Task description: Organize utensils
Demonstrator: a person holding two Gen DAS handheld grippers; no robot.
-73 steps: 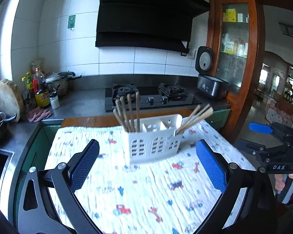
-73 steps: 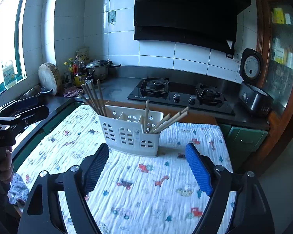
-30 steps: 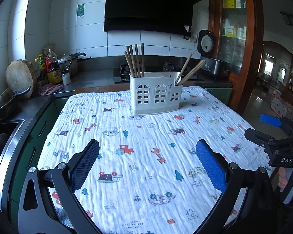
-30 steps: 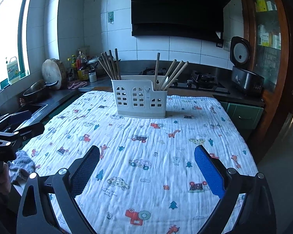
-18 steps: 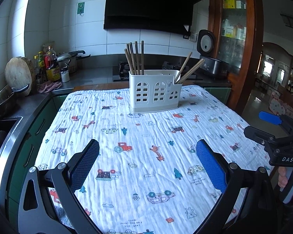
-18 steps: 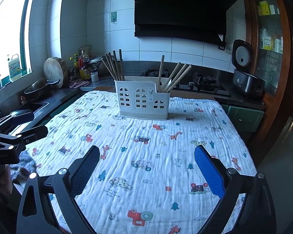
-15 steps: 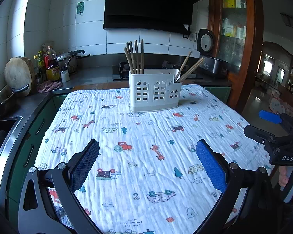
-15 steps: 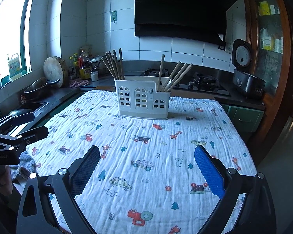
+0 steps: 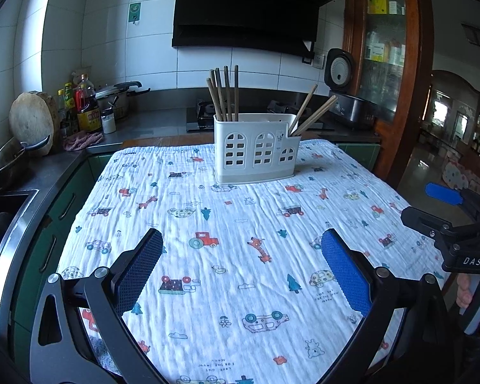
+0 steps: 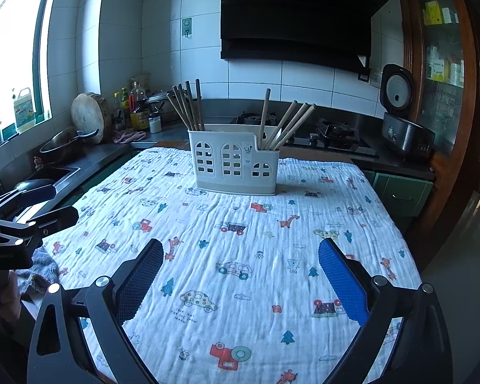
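A white plastic utensil holder (image 9: 256, 150) (image 10: 235, 160) stands upright at the far end of the table. Several dark wooden chopsticks (image 9: 224, 94) (image 10: 187, 105) stick up from its left compartment. Lighter chopsticks (image 9: 310, 115) (image 10: 288, 124) lean out of its right compartment. My left gripper (image 9: 243, 265) is open over the near part of the cloth, with nothing between its blue pads. My right gripper (image 10: 240, 272) is open too and holds nothing. Both are well short of the holder. The right gripper (image 9: 444, 211) also shows at the right edge of the left wrist view.
A white cloth with cartoon prints (image 9: 240, 224) (image 10: 240, 224) covers the table. Behind it runs a dark counter with a gas hob (image 10: 332, 134), a rice cooker (image 10: 403, 128), bottles (image 9: 86, 105), a round chopping block (image 9: 32, 121) and a sink (image 10: 51, 176). A wooden cabinet (image 9: 390, 64) stands at right.
Both grippers have drawn back from the holder and dropped lower over the table over the past seconds; in the last half second almost nothing moved. Both stayed open.
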